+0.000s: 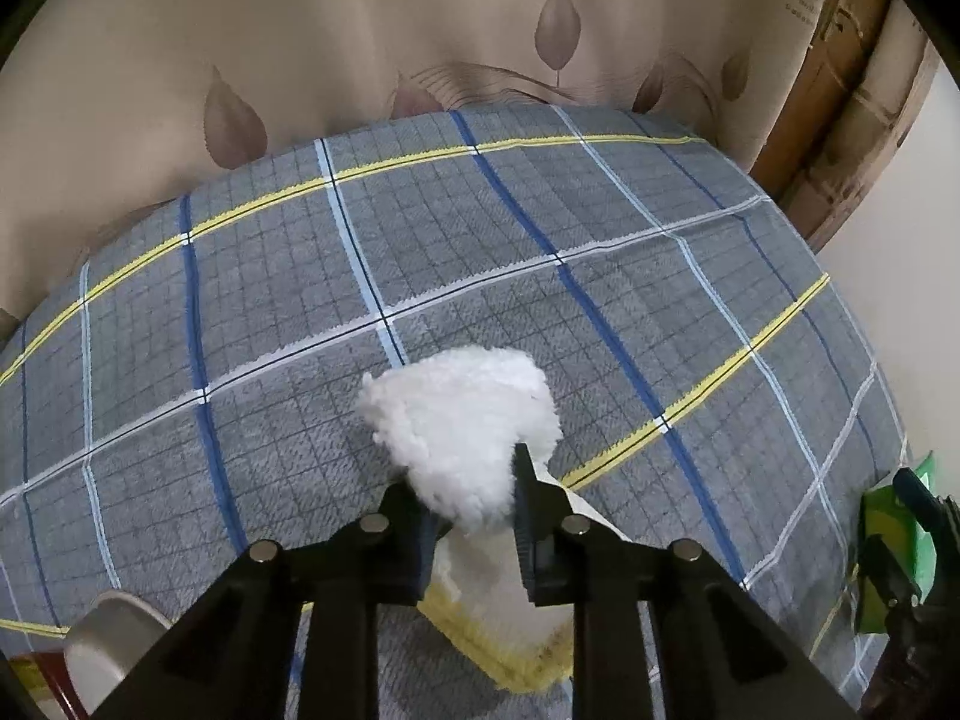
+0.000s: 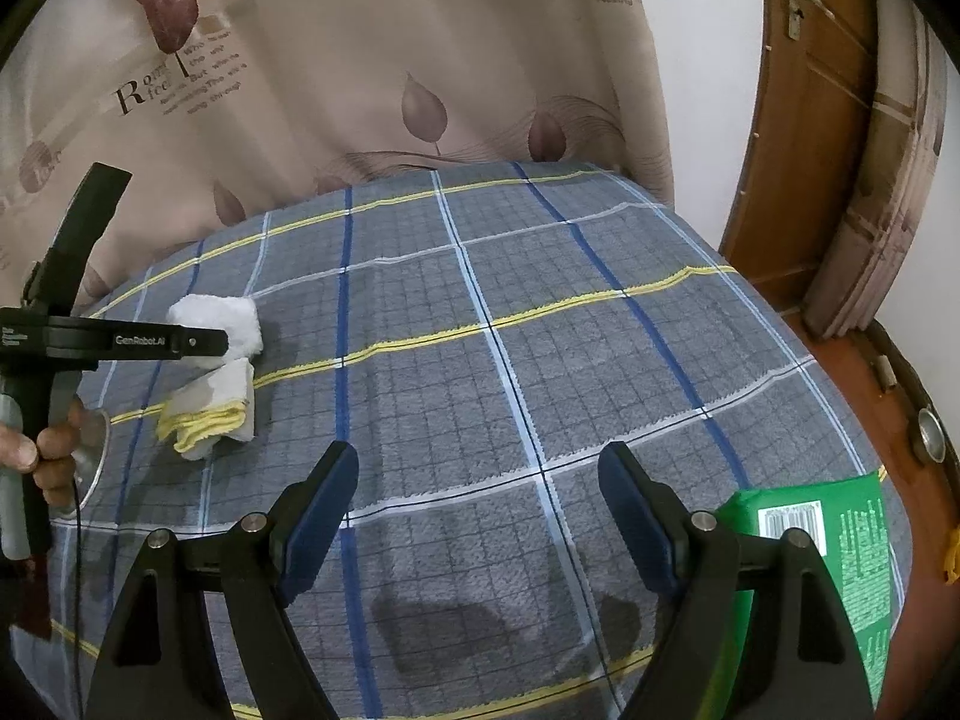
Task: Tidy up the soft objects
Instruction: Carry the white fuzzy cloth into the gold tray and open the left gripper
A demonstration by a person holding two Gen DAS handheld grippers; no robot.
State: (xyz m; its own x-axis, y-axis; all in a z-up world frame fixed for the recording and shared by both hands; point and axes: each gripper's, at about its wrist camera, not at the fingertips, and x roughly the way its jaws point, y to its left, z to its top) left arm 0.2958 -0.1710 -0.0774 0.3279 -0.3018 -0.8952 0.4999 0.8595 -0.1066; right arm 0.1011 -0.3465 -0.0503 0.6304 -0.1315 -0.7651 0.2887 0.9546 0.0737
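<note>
White fluffy cloth sits between the left gripper pads, pinched at its near end, rest fanning out twd 12 o'clock over the plaid blanket. Folded yellow-edged towel lies right under it, at 6. Right gripper wide open, nothing in it, well apart; cloth at its 10 o'clock, so left hand does the next placing, prob.

Home bedroom: blanket-covered bed, curtain.
</note>
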